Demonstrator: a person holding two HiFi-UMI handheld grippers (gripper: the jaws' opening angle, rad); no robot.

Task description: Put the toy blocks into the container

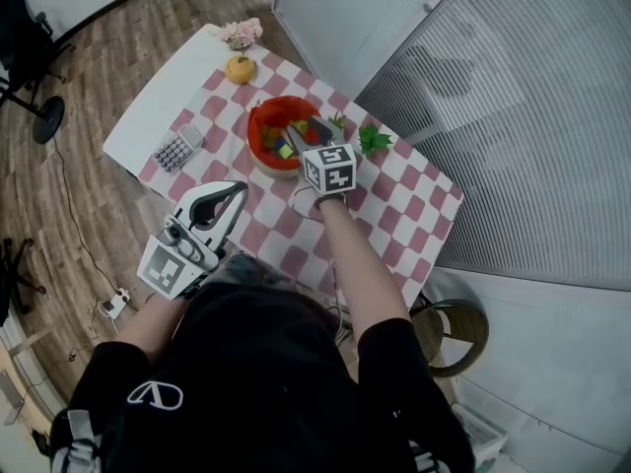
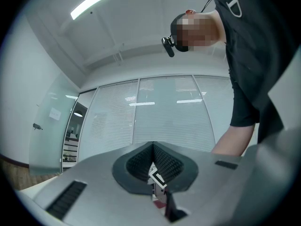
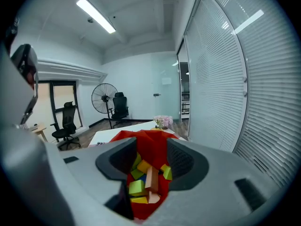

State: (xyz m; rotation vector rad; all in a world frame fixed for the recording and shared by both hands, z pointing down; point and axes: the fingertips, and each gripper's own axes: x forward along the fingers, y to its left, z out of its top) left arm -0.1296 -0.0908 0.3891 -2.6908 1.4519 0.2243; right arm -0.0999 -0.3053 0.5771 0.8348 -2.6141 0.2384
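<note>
We hold the right gripper, jaws apart, over the near rim of the red bowl, toy blocks heaped inside; the left gripper, jaws together and empty, hovers at the near edge of the checked tablecloth

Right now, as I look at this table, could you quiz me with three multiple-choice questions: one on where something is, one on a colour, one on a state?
1. Where does the container stand?
A. on the floor
B. on the checked tablecloth
C. on a chair

2. What colour is the container?
A. blue
B. white
C. red

3. How do the jaws of the right hand-held gripper stand?
A. apart, above the toy blocks
B. pressed together
C. clamped on a cup

Answers:
1 B: the head view shows checked cloth all round it.
2 C: its wall is red in both views.
3 A: the right gripper view shows a gap between the pads, with blocks lying in the container below.
</note>
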